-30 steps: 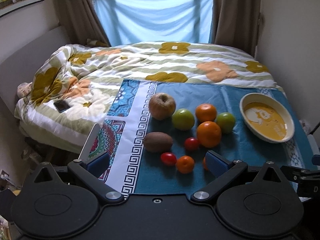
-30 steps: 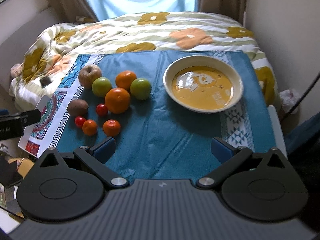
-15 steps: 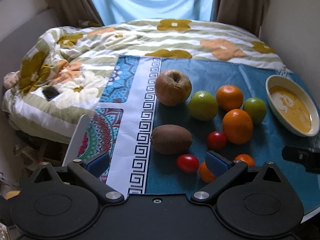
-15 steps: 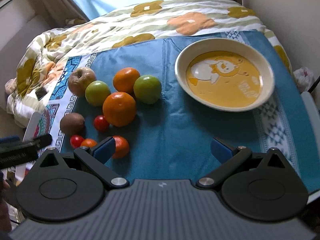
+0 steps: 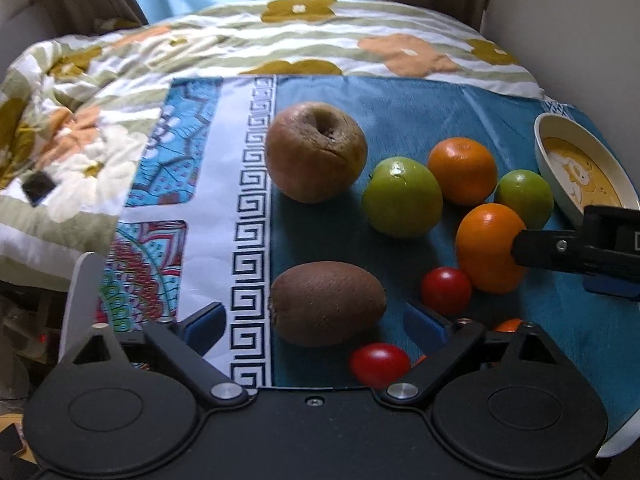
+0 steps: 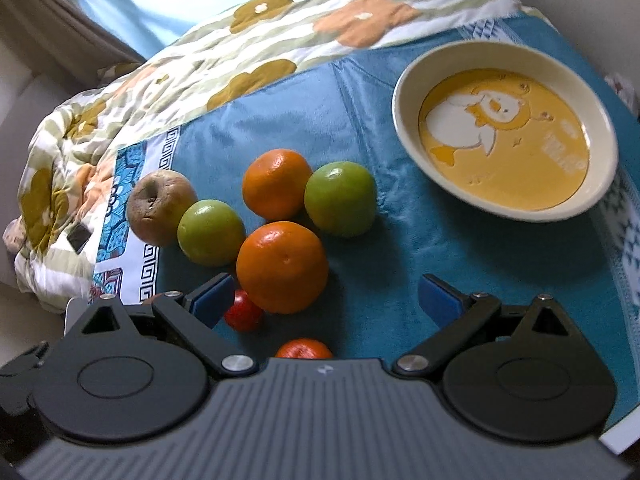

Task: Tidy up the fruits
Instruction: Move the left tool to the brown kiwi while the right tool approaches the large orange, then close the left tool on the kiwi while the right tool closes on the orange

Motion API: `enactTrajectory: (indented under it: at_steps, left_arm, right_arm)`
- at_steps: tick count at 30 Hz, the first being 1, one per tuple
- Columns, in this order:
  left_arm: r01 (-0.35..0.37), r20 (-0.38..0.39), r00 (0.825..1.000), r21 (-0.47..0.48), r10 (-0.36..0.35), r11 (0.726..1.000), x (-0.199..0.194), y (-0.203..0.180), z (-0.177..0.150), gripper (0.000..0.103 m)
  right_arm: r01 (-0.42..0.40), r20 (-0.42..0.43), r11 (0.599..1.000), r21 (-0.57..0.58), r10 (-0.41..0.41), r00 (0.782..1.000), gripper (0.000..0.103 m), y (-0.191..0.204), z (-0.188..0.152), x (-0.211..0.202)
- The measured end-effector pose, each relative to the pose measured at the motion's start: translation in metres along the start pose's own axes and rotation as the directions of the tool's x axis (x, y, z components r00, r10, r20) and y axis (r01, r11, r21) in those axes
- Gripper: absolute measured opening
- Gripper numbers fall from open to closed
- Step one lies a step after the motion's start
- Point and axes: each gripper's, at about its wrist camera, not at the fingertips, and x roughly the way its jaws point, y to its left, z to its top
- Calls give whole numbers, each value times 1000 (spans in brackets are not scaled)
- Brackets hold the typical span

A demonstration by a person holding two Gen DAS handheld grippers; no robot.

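A brown kiwi (image 5: 326,304) lies on the blue cloth between the pads of my left gripper (image 5: 316,326), whose jaws are closing with gaps still on both sides. My right gripper (image 6: 326,300) is open around a large orange (image 6: 282,266), which sits beside its left pad without touching it. One of the right gripper's fingers (image 5: 560,246) reaches in beside that orange. Around them lie a wrinkled apple (image 5: 316,152), two green fruits (image 5: 402,198) (image 5: 524,198), a second orange (image 5: 462,170), cherry tomatoes (image 5: 446,290) (image 5: 378,362) and a small tangerine (image 6: 304,348).
A cream bowl (image 6: 404,120) with a yellow penguin picture inside stands at the right of the cloth. Behind the table is a bed with a flowered quilt (image 5: 240,40) and a small dark object (image 5: 38,186) on it. The table's white edge (image 5: 78,300) shows at left.
Both grippers came down and in towards the fruit. The left one now straddles the kiwi with slightly narrower jaws. The right one rolled and now frames the large orange.
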Motion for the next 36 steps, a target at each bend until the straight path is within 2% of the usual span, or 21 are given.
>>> enactTrajectory:
  at_steps: [3,5,10,15,25,28,29,36]
  left_arm:
    - [24,-14,1000,6,-24,1000,5,2,2,90]
    - [40,-25,999,5,-40,999,9,3,3,82]
    - [83,-37,996,10,-83,996,13,5,4,72]
    - [99,-33,995,15,-98,995,13,7,4,71]
    - [73,-30,997,-14,-73,997,9,21,1,71]
    - [65,-28,997,-24,-66,998,8,25,0,70]
    - [62,-28,998,-26,-63,998,7,26,-1,70]
    - [42,-9,999,-51,-43,998,-4,36,-3,70]
  right_arm:
    - [1,-11,1000,28,-1,1000,103,4,1,8]
    - [4,-11,999,32,-4,1000,103,6,1,13]
    - [-1,-27,999,52,2,1000,103,12,2,22]
    - [-15,-37,999,49,17,999,103,18,3,28]
    - [-23,-63,997,76,28,998,92,19,5,39]
    - [-29,-58,996,84,34,998,86,17,4,40]
    - [-33,-56,996,80,37,998,77,18,4,40]
    - [-29,-42,998,50,31,999,77,19,3,31]
